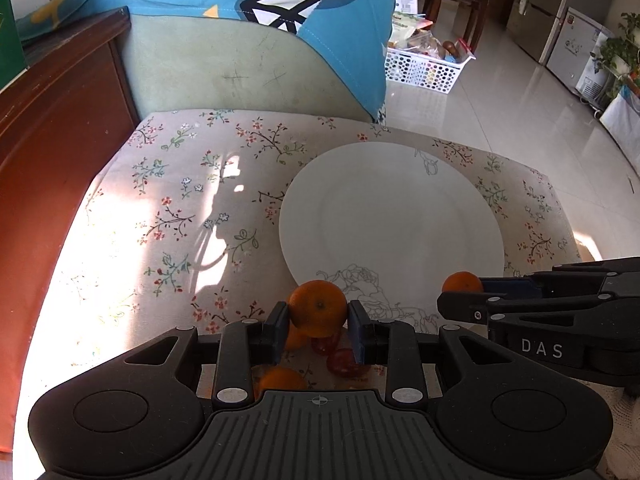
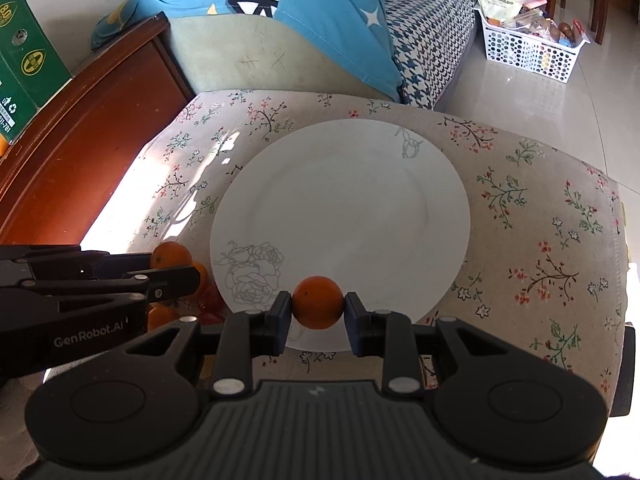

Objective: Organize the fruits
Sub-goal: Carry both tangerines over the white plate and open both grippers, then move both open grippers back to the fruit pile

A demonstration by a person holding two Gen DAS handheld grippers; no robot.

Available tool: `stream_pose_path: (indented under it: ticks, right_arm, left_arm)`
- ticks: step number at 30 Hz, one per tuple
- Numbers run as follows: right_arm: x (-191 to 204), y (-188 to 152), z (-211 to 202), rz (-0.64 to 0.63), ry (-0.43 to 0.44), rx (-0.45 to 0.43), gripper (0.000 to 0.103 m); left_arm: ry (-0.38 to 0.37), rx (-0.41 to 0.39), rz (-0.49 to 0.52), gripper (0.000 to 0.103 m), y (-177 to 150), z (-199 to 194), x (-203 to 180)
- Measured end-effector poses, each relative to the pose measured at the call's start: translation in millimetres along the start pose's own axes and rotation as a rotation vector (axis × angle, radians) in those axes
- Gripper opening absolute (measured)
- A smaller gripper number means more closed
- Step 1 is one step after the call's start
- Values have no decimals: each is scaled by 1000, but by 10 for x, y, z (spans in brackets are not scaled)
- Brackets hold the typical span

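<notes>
On left hand-held gripper point(image 2: 176, 276) — "GenRobot.AI" (right: "DAS")

Two oranges, one point(image 1: 318, 308) clamped off the white plate point(image 2: 340, 200)'s near-left rim, the other point(image 2: 318, 308) over its near rim.

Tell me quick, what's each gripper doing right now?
Left gripper: closed on an orange.
Right gripper: closed on another orange, just over the white plate.

A glossy, probably ceramic plate point(image 2: 340, 208) lies on matt woven floral cloth point(image 2: 540, 240) beside polished reddish wood point(image 2: 92, 136).
</notes>
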State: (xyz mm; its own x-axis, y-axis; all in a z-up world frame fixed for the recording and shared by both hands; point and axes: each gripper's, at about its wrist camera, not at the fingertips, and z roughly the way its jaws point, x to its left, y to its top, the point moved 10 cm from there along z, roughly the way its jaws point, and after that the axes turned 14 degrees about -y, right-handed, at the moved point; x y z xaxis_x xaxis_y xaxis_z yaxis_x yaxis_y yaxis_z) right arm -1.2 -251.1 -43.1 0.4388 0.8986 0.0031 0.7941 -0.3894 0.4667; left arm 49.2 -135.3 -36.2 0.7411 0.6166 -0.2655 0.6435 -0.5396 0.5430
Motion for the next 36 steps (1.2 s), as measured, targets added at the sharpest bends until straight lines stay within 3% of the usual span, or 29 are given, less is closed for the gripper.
stream_pose_path:
  ticks: [12, 15, 26, 36]
  right_arm:
    - [-4, 9, -11, 10, -10, -7, 32]
    - [11, -4, -26, 8, -6, -4, 32]
    - [159, -106, -97, -25, 48, 15, 33]
    - [357, -258, -158, -79, 91, 36, 35]
  left_arm:
    - [-35, 19, 9, 32, 19, 124, -93]
    - [-24, 2, -1, 51, 43, 70, -75]
    - [25, -14, -42, 67, 6, -136, 115]
    - [54, 2, -65, 67, -165, -305, 321]
